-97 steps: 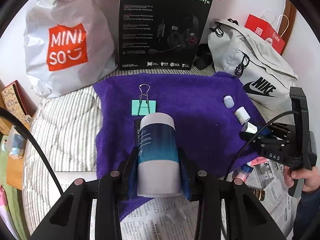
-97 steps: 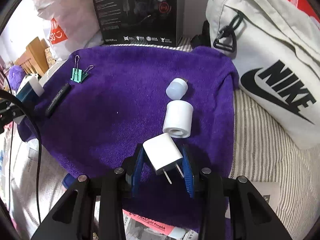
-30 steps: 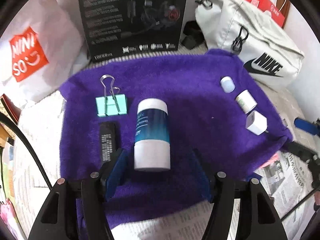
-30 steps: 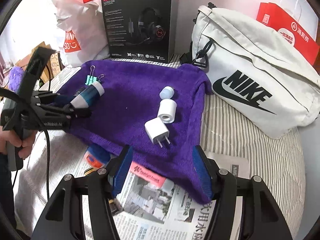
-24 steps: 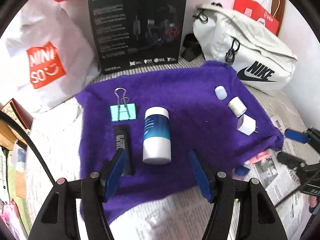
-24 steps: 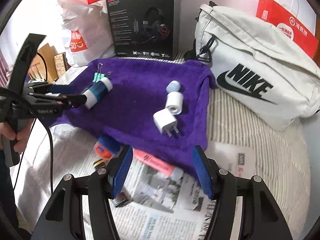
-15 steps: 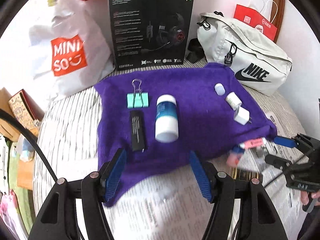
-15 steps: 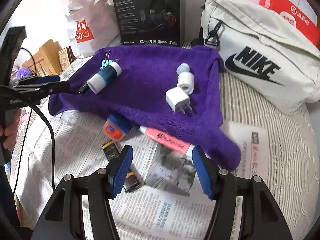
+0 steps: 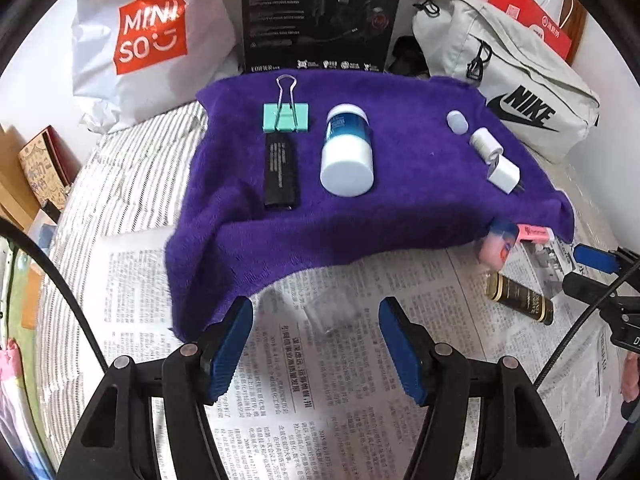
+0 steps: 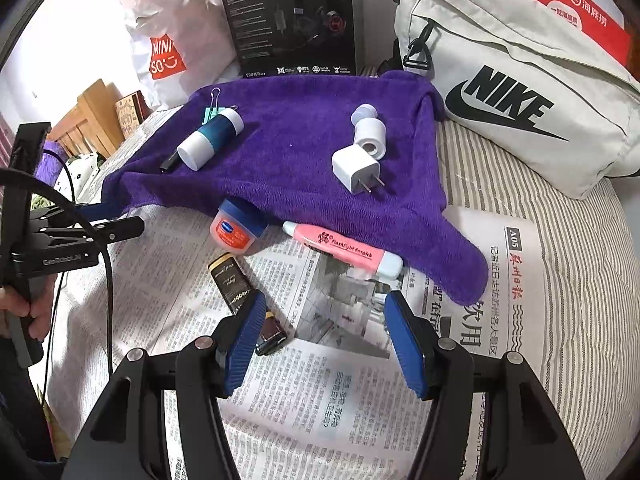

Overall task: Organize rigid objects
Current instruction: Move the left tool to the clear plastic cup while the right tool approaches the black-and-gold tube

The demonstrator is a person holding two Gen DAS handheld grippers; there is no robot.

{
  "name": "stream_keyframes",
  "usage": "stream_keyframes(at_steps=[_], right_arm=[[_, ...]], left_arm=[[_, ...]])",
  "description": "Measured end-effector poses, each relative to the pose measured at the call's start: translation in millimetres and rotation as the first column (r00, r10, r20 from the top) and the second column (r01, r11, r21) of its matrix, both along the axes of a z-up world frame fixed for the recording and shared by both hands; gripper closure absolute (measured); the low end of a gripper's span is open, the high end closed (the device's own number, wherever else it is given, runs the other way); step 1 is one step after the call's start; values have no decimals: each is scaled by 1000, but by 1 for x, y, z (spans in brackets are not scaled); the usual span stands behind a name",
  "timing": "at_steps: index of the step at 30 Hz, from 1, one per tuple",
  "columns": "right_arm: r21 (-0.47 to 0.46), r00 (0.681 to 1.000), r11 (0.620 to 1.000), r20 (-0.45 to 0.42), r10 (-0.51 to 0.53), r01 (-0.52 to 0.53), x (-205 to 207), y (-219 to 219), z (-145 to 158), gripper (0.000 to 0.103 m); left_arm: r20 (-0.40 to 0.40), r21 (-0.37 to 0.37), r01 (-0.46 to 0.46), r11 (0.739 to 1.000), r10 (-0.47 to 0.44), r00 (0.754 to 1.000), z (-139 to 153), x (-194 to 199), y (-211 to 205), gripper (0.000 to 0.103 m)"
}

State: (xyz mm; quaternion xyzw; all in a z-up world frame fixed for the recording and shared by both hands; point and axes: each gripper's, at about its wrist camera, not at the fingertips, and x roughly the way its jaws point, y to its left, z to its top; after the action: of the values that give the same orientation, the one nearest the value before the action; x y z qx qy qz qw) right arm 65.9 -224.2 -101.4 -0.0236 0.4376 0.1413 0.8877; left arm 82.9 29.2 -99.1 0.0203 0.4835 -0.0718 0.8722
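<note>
On the purple towel (image 9: pixel 392 208) lie a green binder clip (image 9: pixel 286 116), a black bar (image 9: pixel 281 174), a blue and white bottle (image 9: pixel 347 152), a small cap (image 9: pixel 457 122), a white roll (image 9: pixel 486 144) and a white charger plug (image 9: pixel 505 173). On the newspaper (image 10: pixel 320 392) lie a Vaseline jar (image 10: pixel 236 229), a pink pen (image 10: pixel 344 250) and a dark gold tube (image 10: pixel 234 280). My left gripper (image 9: pixel 316 344) is open and empty over the newspaper, short of the towel. My right gripper (image 10: pixel 324 336) is open and empty, just short of the pink pen and beside the tube.
A Miniso bag (image 9: pixel 148 40), a black headset box (image 9: pixel 320 16), a white Nike bag (image 10: pixel 512 80) and a red bag (image 10: pixel 568 4) stand behind the towel. Striped bedding (image 10: pixel 560 272) lies around the newspaper. Wooden furniture (image 10: pixel 92 120) stands at the left.
Both grippers let go of the bottle and the plug, left them on the towel, and drew back over the newspaper. The right gripper now points at the pen and tube.
</note>
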Motion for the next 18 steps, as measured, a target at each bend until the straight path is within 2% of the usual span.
stream_keyframes(at_steps=[4, 5, 6, 7, 11, 18], right_arm=[[3, 1000, 1000, -11, 1, -1, 0, 1, -4, 42], [1, 1000, 1000, -15, 2, -2, 0, 1, -6, 42], [1, 1000, 1000, -19, 3, -3, 0, 2, -7, 42], [0, 1000, 1000, -23, 4, -4, 0, 2, -8, 42], [-1, 999, 1000, -33, 3, -3, 0, 1, -14, 42], [2, 999, 1000, -45, 0, 0, 3, 2, -18, 42]], left_arm=[[-11, -10, 1, 1000, -1, 1000, -7, 3, -2, 57], [-10, -3, 3, 1000, -3, 1000, -8, 3, -2, 58], [0, 10, 8, 1000, -8, 1000, -8, 2, -4, 63], [6, 10, 19, 1000, -19, 1000, -8, 1, -4, 74], [24, -26, 47, 999, -47, 999, -4, -6, 0, 73], [16, 33, 67, 997, -67, 998, -9, -7, -8, 73]])
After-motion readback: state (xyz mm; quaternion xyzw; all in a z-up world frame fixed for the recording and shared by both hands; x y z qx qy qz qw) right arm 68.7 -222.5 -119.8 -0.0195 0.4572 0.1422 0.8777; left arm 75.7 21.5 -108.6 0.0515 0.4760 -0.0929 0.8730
